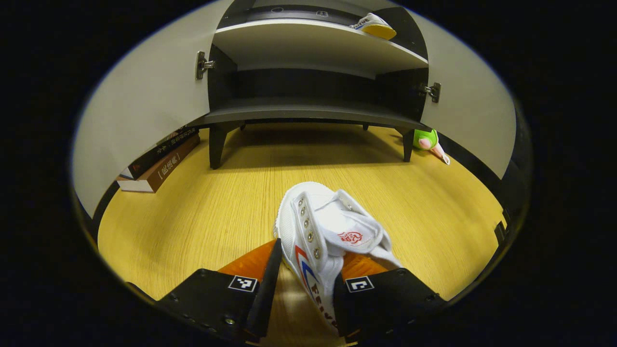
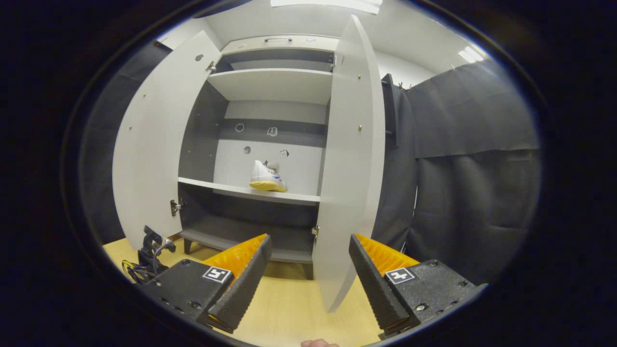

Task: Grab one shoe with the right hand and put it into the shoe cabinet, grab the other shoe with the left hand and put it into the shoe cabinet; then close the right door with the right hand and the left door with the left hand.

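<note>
Between the left hand-held gripper (image 1: pixel 302 294) fingers sits a white sneaker (image 1: pixel 328 236), not clearly clamped; ahead of the released right hand-held gripper (image 2: pixel 308 284), another sneaker (image 2: pixel 266 177) rests on the cabinet shelf (image 2: pixel 226 189).

The left gripper view sits low, close above the yellow wood-grain floor (image 1: pixel 202 212), and faces the bottom of the grey open-fronted shoe cabinet (image 1: pixel 308 111) head-on from near by, tilted slightly down, so it sees the legs, the lowest boards and the underside of a shelf.

The right gripper view stands higher and farther back, facing the same cabinet (image 2: pixel 270 144) from slightly to one side. It looks level to upward and takes in the shelves up to the top, with the pale right door (image 2: pixel 349 159) edge-on, close in front.

Both views share the cabinet's lower shelves, its two open doors and the white yellow-soled sneaker on the shelf (image 1: pixel 375 25) (image 2: pixel 266 177).
</note>
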`<state>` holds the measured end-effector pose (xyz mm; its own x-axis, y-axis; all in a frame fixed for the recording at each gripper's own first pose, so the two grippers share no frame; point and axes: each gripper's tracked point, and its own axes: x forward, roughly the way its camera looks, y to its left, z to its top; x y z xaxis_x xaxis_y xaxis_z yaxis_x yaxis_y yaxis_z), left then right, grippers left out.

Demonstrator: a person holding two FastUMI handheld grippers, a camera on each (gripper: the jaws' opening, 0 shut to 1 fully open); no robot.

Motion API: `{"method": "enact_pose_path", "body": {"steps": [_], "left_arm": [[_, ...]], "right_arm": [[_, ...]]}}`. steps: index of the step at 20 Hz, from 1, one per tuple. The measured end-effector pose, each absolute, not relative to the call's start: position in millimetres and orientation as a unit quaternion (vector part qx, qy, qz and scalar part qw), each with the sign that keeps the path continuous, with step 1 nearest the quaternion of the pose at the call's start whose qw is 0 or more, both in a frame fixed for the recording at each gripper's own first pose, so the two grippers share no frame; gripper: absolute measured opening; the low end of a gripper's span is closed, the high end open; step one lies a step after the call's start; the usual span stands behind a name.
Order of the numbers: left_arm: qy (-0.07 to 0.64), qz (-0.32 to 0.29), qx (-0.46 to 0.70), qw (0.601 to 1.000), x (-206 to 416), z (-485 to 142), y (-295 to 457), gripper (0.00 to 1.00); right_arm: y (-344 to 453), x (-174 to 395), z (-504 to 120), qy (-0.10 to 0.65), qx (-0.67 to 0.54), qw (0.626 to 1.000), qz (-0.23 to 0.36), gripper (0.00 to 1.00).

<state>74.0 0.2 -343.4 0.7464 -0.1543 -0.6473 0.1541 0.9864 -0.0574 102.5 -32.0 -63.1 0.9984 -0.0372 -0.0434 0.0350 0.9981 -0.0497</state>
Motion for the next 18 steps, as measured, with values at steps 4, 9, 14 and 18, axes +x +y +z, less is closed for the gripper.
{"method": "enact_pose_path", "body": {"steps": [4, 9, 14, 18], "left_arm": [[0.338, -0.051, 0.010, 0.940, 76, -343, 10, 0.42], [0.319, -0.039, 0.039, 0.946, 81, -344, 15, 0.02], [0.309, -0.038, -0.002, 0.950, 73, -308, 10, 0.00], [0.255, -0.040, -0.012, 0.966, 77, -219, 2, 0.11]], "right_arm": [[-32, 108, -69, 0.031, -0.017, 0.999, -0.016, 1.00], [-31, 112, -74, 0.035, -0.013, 0.999, -0.014, 1.00], [-23, 113, -67, 0.029, -0.012, 0.999, -0.001, 1.00], [-10, 114, -57, 0.014, -0.018, 1.000, 0.021, 1.00]]}}
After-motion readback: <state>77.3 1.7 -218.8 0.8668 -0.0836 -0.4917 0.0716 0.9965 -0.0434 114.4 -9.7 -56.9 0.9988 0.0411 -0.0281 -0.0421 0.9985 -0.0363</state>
